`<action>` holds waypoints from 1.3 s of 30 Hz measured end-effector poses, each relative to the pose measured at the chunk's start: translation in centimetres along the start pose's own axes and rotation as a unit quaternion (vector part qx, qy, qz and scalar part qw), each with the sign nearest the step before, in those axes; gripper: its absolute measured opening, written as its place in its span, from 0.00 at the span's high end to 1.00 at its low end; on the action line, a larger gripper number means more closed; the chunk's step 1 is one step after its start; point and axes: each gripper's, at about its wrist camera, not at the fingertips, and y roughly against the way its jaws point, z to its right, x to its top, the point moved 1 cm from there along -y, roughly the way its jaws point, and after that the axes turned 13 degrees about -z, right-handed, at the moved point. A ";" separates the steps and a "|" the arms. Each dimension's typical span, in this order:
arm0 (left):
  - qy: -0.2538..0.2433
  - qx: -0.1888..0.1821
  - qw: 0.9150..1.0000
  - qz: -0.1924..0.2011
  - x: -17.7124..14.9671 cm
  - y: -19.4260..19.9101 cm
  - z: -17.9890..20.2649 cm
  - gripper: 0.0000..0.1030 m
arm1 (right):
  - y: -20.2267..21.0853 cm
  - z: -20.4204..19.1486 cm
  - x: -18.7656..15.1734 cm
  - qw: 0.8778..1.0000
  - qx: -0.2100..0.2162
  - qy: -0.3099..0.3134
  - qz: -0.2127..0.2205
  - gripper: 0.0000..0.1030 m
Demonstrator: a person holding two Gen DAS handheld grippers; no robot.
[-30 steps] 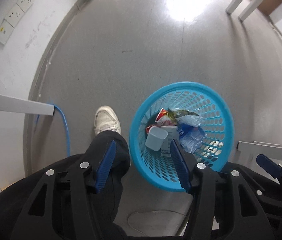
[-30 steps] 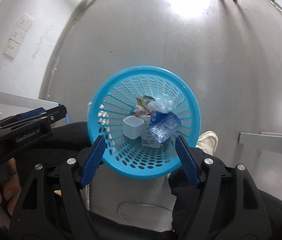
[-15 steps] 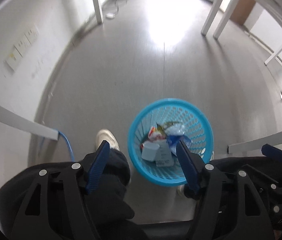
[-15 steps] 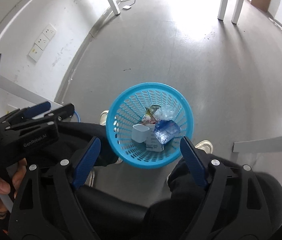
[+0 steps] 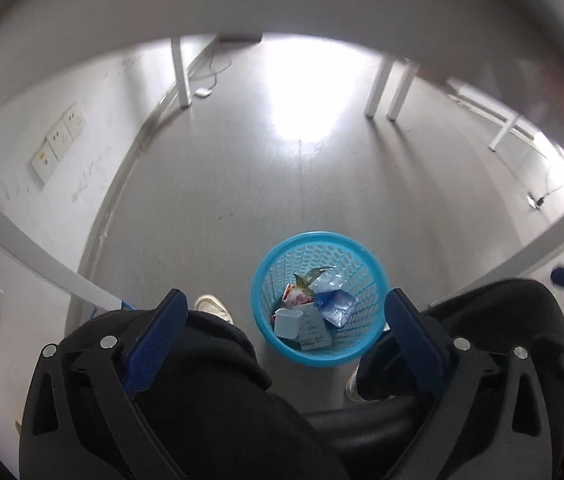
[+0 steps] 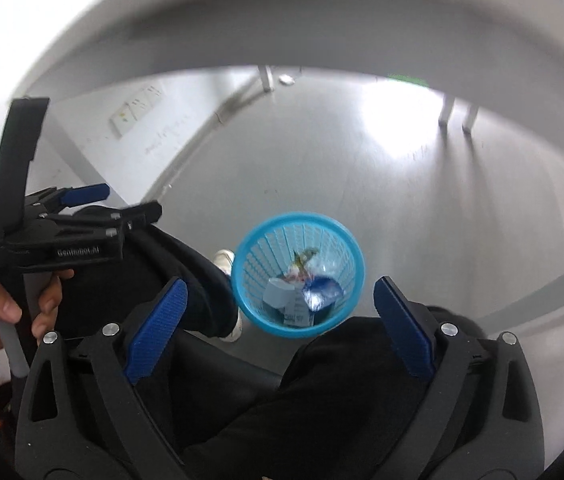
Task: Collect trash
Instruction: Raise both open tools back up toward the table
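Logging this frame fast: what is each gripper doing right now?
Left gripper: open, holding nothing.
Right gripper: open, holding nothing.
Both are above the blue basket of trash.

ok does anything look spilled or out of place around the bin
Nothing stands out. The blue basket stands upright on the floor between the person's legs, with the trash all inside it. No litter shows on the floor around it.
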 end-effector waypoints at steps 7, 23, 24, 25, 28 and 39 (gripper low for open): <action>-0.032 -0.019 0.999 0.025 -2.5 3.9 0.1 0.06 | 6.5 -0.4 -0.6 0.996 -0.001 -0.006 0.085 0.11; -0.061 -0.066 0.974 0.208 4.4 17.2 0.3 0.06 | 17.4 2.7 7.1 0.965 -0.039 -0.072 0.249 0.09; -0.060 -0.070 0.972 0.214 5.0 17.4 0.6 0.06 | 17.6 3.1 7.9 0.964 -0.041 -0.074 0.253 0.09; -0.062 -0.075 0.971 0.218 5.8 17.6 0.9 0.06 | 17.8 3.4 8.7 0.963 -0.046 -0.073 0.256 0.09; -0.062 -0.080 0.970 0.219 7.8 17.2 1.6 0.06 | 17.8 4.3 10.8 0.960 -0.065 -0.071 0.262 0.09; -0.036 -0.118 0.970 0.208 13.3 16.6 2.2 0.06 | 16.1 8.5 16.3 0.961 -0.080 -0.088 0.252 0.09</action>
